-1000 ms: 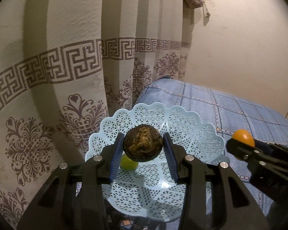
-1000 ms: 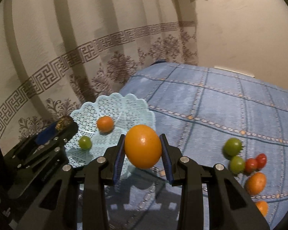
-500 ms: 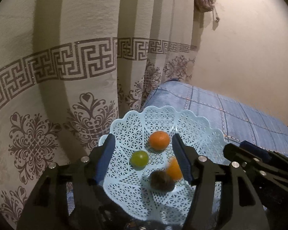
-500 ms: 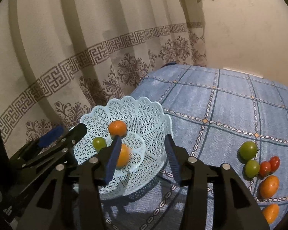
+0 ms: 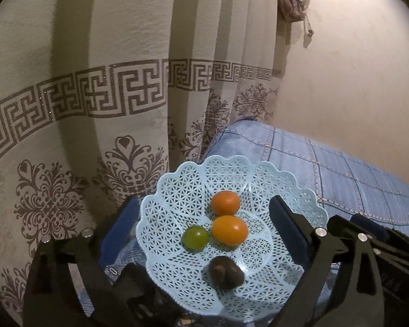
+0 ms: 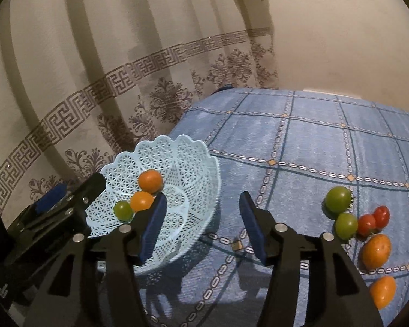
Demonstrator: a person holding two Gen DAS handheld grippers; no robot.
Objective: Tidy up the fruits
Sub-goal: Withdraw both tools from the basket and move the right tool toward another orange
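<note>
Four fruits in the basket, both tools spread

Both grippers hang above the blue bedspread, jaws wide apart and empty. The left gripper straddles the lattice basket, which holds two orange fruits, a green one and a dark one. The right gripper sits just beside the basket; loose fruits lie farther right.
</note>
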